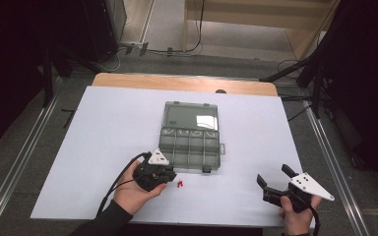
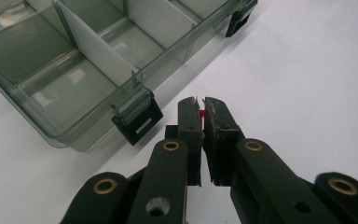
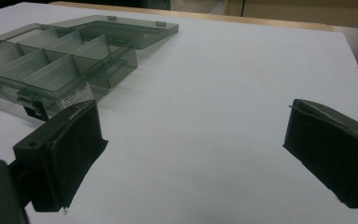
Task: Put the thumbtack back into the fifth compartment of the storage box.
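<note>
Just a tiny red piece [image 2: 201, 112], mostly hidden.

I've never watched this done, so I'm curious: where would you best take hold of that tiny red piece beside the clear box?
Probably across its thin middle, from above. The red piece is small on the white table, and the left gripper pinches it that way.

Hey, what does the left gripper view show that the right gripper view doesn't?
Left gripper view: the left gripper with its jaws pinched on a small red piece, beside the organizer box's black latch. Right gripper view: the right gripper with its jaws wide apart, plus the box's open lid. Both: the box's empty compartments and the white table.
</note>
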